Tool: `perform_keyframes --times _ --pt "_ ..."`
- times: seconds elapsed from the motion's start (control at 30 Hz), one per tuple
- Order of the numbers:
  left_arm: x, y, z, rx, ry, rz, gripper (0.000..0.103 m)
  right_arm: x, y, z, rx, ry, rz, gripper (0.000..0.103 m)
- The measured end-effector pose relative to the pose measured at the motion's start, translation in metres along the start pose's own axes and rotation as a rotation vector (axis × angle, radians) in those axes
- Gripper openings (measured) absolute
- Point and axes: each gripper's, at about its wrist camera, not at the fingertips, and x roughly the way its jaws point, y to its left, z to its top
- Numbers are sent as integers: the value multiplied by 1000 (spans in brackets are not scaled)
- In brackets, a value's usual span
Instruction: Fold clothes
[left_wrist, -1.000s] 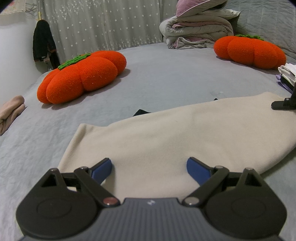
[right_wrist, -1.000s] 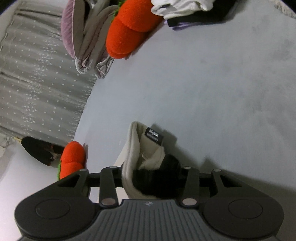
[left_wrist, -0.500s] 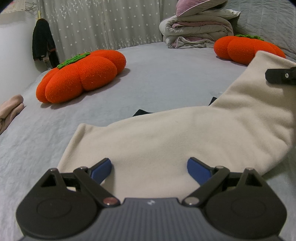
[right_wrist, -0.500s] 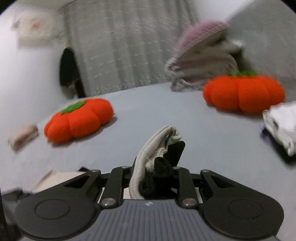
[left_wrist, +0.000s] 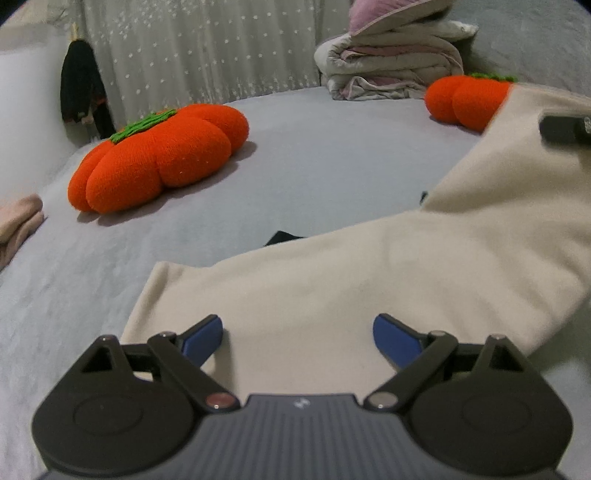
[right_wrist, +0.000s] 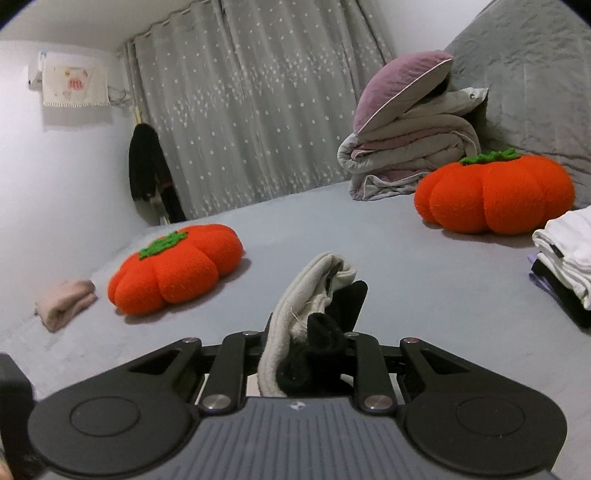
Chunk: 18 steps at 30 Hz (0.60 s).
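On a grey bedsheet, the left gripper hovers with its blue-padded jaws spread wide over the near hem of a cream fleece garment with a black lining, unmoved from a second ago. The right gripper, whose jaws closed further early in that second, is clamped on the garment's bunched collar end and has lifted it off the bed, rolling upright; that end now hangs raised at the right of the left wrist view, hiding part of the far orange pumpkin-shaped cushion. Beyond lie a second orange pumpkin cushion, a folded grey-and-mauve quilt stack and a star-dotted grey curtain
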Motion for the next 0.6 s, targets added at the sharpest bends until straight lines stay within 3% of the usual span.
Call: perform_keyframes --times 0.17,0.43,0.6 --pt "5 -3 0 19 0 1 93 -9 11 1 -38 -34 57 21" --pt "16 -5 4 43 -13 7 94 -7 14 -1 -26 -25 78 21" --pt "27 -2 12 1 9 -10 97 -8 14 -1 -18 -19 90 21"
